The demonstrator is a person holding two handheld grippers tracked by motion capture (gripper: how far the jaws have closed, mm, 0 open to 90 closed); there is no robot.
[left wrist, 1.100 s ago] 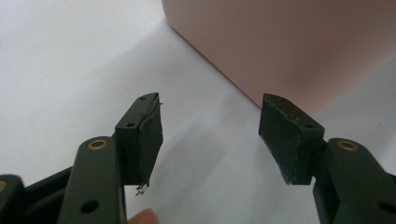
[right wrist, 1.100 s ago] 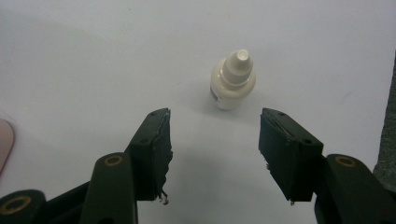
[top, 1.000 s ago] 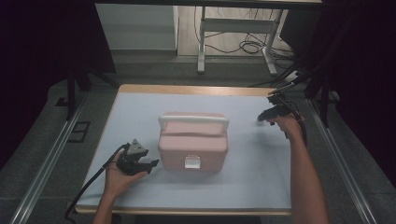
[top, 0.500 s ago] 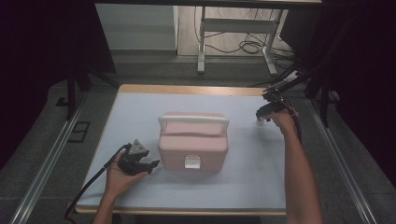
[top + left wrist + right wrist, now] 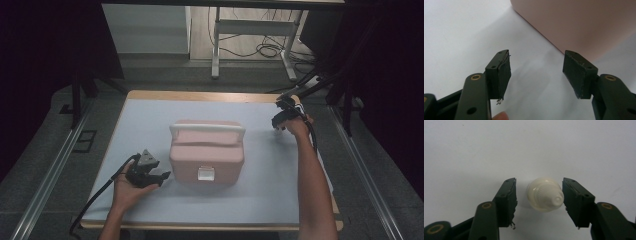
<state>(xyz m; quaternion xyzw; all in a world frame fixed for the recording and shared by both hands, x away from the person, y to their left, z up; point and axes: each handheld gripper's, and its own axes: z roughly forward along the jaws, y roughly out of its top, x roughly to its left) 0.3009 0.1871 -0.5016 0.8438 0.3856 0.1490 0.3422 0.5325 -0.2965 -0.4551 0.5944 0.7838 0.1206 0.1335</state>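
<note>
A pink box [image 5: 206, 155] with a white handle [image 5: 207, 129] and a white front latch stands in the middle of the white table [image 5: 150, 120]. My left gripper [image 5: 162, 177] rests on the table just left of the box's front corner, open and empty; in the left gripper view, its jaws [image 5: 536, 70] point at the pink box [image 5: 579, 22]. My right gripper [image 5: 276, 122] is at the table's far right. Its jaws [image 5: 539, 184] have just been closing around a small white capped bottle [image 5: 545, 195]. A gap still shows beside the left pad.
The table's wooden edge [image 5: 210, 96] runs along the back. Metal rails [image 5: 45, 175] flank the table on the floor. Behind it stand a white desk frame [image 5: 216, 45] and loose cables [image 5: 265, 50].
My right hand has shifted toward the table's far right edge and sunk lower. The left hand and the pink box have stayed put.
</note>
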